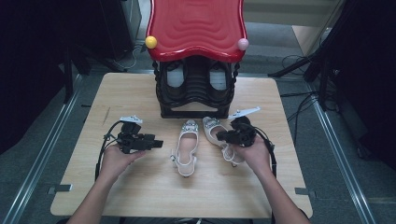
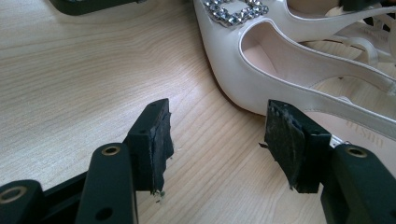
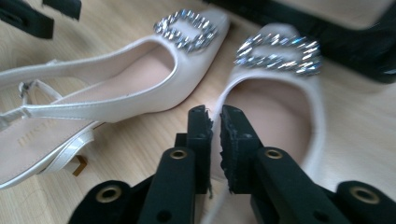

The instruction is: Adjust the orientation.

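Two pale cream patent slingback shoes with rhinestone buckles lay side by side on the light wooden table (image 1: 140,196), just in front of a black shoe rack with a wavy red top (image 1: 196,28). The right shoe (image 1: 219,133) was gripped at the thin side edge of its upper by the right gripper (image 1: 223,136), whose jaws were seen nearly together in the right gripper view, pinched on that rim (image 3: 215,123). The left gripper (image 1: 158,143) was held just beside the left shoe (image 1: 187,144), jaws well apart with only bare tabletop between them; its right pad (image 2: 286,140) stood near that shoe's side without touching it.

The shoes were judged light and fairly stiff at sole and heel, but glossy and likely slippery. The upper's rim or the back near the heel seemed the surest hold; the thin sling strap was judged too floppy, and the buckle (image 3: 186,29) liable to shed stones if clamped.
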